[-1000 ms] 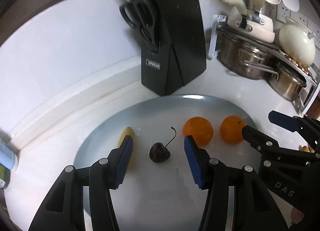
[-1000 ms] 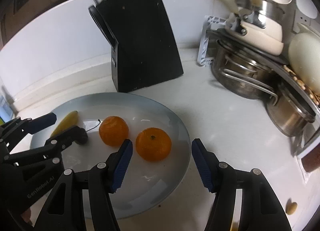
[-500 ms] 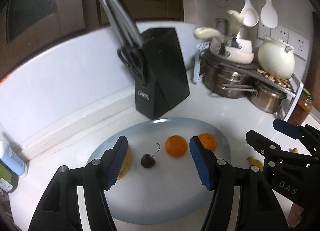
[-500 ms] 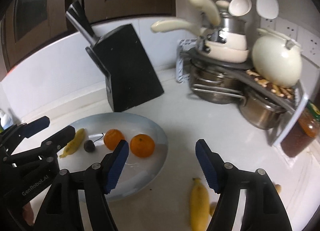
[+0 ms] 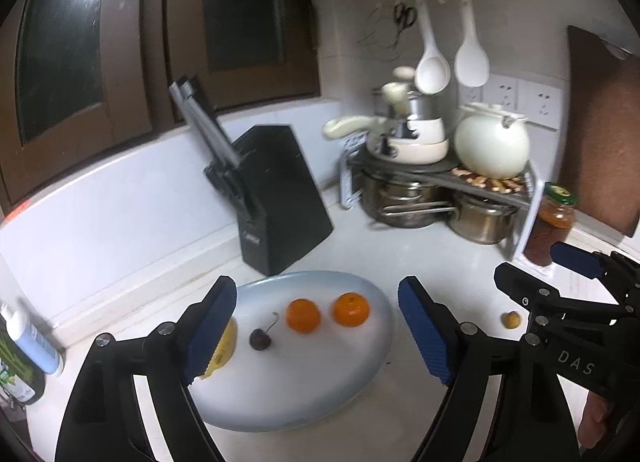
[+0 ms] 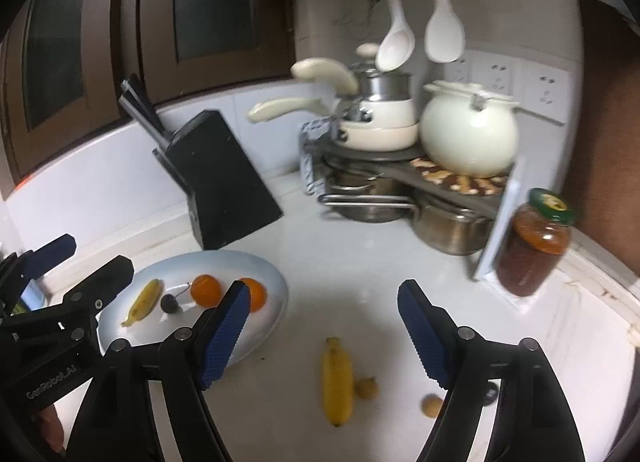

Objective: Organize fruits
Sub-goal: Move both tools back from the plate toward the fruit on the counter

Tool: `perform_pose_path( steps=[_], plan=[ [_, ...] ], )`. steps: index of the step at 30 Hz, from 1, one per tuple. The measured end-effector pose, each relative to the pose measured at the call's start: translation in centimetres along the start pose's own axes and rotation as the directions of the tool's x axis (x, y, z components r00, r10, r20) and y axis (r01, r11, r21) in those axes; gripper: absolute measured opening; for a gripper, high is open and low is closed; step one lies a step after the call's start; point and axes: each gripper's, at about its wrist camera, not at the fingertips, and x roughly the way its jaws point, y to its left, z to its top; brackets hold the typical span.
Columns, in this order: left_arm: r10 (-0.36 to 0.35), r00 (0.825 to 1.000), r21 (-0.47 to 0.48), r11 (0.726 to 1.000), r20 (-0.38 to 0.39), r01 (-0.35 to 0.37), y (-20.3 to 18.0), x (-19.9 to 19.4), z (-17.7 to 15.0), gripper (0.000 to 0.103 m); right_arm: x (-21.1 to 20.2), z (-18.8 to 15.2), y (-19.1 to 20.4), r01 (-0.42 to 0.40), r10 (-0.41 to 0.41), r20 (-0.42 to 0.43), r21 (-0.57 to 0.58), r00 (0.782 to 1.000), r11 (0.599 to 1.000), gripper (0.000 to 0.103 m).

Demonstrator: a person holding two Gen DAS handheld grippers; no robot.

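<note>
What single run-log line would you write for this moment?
left gripper: open, empty | right gripper: open, empty | plate: two oranges, cherry, small banana | counter: banana and two small round fruits off plate

The left gripper is held level and forward-facing above the tabletop, its jaws spread wide with nothing between the blue pads. The right gripper sits alongside at a similar height, jaws likewise wide apart and empty. A strip of skin at the lower edge of each wrist view appears to be the holding hand, though too little shows to confirm the grip.
</note>
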Motion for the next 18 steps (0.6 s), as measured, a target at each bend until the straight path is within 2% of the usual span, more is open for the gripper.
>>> perform_pose_path(
  steps=[10,18],
  plan=[
    [-0.057,0.997,0.032,0.998,0.055,0.055,-3.8,-3.2,0.0,0.096,-4.6,-0.8,-4.3,0.084,-0.087,0.046,0.050,0.995,0.995,0.080],
    [-0.085,0.994,0.060,0.995,0.066,0.081,-6.4,-4.4,-0.4,0.099,-6.9,-1.6,-6.7,0.136,-0.140,0.051,0.079,0.989,0.988,0.080]
  ],
)
